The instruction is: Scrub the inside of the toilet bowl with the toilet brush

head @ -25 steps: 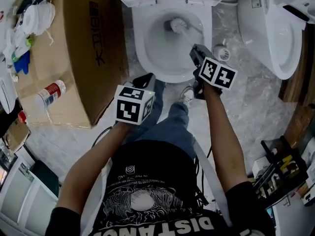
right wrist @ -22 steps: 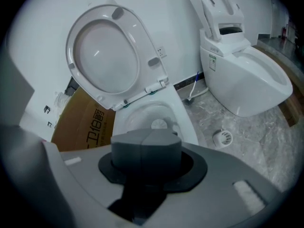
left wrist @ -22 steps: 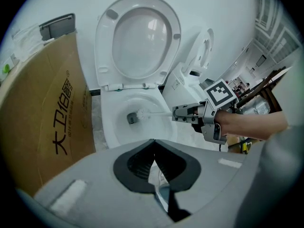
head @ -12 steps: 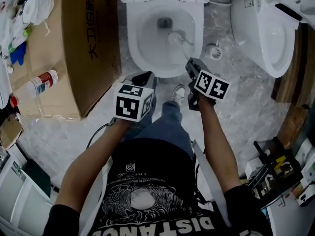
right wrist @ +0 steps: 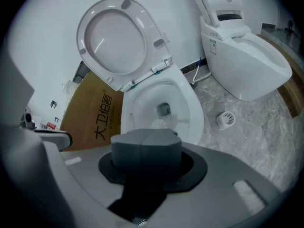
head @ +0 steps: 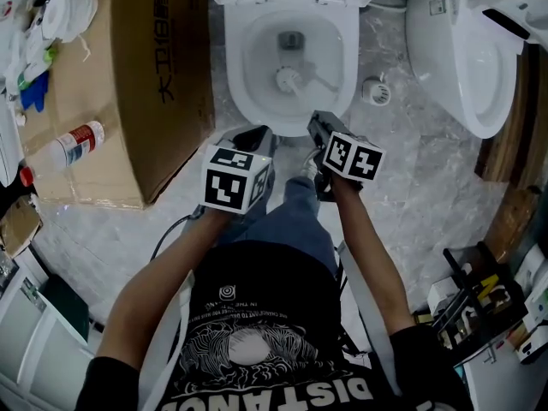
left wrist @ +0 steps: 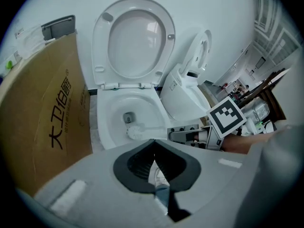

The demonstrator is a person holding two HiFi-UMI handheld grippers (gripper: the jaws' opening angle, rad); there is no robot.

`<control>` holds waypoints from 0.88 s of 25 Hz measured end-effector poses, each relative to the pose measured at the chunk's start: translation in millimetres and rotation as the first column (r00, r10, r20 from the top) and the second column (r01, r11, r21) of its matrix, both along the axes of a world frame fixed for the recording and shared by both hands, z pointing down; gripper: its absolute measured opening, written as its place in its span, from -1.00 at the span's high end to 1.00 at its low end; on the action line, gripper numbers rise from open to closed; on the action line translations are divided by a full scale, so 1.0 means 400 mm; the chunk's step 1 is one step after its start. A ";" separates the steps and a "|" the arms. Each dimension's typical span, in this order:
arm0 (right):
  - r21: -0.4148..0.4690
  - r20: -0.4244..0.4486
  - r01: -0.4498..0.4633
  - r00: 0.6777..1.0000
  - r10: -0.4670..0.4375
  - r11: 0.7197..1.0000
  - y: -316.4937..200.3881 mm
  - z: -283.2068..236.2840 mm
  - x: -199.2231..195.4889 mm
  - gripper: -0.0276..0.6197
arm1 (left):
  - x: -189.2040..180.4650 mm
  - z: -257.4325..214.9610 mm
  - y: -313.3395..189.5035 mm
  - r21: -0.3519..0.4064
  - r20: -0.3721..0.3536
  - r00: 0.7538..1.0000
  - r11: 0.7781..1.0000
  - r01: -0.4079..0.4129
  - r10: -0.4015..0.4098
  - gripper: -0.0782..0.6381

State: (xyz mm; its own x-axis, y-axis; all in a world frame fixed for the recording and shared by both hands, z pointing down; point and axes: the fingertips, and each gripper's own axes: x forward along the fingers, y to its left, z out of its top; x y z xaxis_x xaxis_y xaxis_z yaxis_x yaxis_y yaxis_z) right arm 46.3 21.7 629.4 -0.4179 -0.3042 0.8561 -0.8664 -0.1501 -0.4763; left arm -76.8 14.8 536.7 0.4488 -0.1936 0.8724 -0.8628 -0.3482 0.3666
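White toilet bowl [head: 235, 67], seat raised, at 12 o'clock in the head view. White toilet brush [head: 288, 79] inside: bristle head near centre, drain at its 12 o'clock, handle slanting toward 4 o'clock.

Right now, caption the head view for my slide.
Right gripper holds toilet brush in toilet bowl; left gripper shut, empty.

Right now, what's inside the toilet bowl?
The toilet brush head sits in the toilet bowl, just nearer than the drain opening; its handle runs toward the right gripper. The bowl surface under the bristles is covered.
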 end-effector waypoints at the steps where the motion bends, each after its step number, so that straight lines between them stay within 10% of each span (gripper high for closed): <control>1: 0.002 0.007 0.007 1.000 -0.007 1.000 -0.008 0.002 -0.013 0.45 | -0.005 0.001 -0.001 -0.001 0.003 1.000 1.000 0.002 -0.002 0.79; 22: -0.002 0.013 -0.113 0.994 0.113 0.994 -0.130 0.087 -0.017 0.45 | -0.002 0.033 -0.027 -0.033 -0.004 0.997 0.997 -0.074 0.074 0.78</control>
